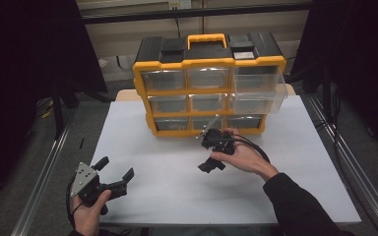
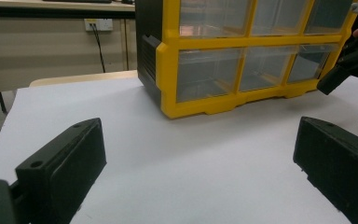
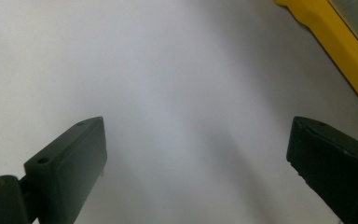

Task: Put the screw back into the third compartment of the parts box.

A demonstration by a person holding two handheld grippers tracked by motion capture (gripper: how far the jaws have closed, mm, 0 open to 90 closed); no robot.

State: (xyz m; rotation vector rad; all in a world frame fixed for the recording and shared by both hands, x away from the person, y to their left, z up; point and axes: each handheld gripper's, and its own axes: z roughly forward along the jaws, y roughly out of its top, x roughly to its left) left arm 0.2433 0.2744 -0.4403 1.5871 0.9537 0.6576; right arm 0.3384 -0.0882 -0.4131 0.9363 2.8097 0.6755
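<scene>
The right gripper [image 1: 207, 151], jaws spread wide and empty, hovered just before the yellow drawer organizer [image 1: 207, 83], its far jaw hard to make out. The left gripper [image 1: 115, 172], jaws also apart, sat near the table's [image 1: 177, 196] front left corner. The organizer stood at the back edge, its top right clear drawer [image 1: 258, 91] pulled out.

One organiser, nine drawers, two claws

On the white worktop [image 1: 177, 196] stands one yellow-and-black drawer organiser [image 1: 207, 83] with one yellow carry handle [image 1: 206, 38]. It holds nine clear drawers, three rows of three; one of them, the top-right drawer [image 1: 258, 89], is pulled out, and eight sit flush. Two claws are in hand: the left claw [image 1: 115, 169] and the right claw [image 1: 209, 150], each with two black jaws.
</scene>
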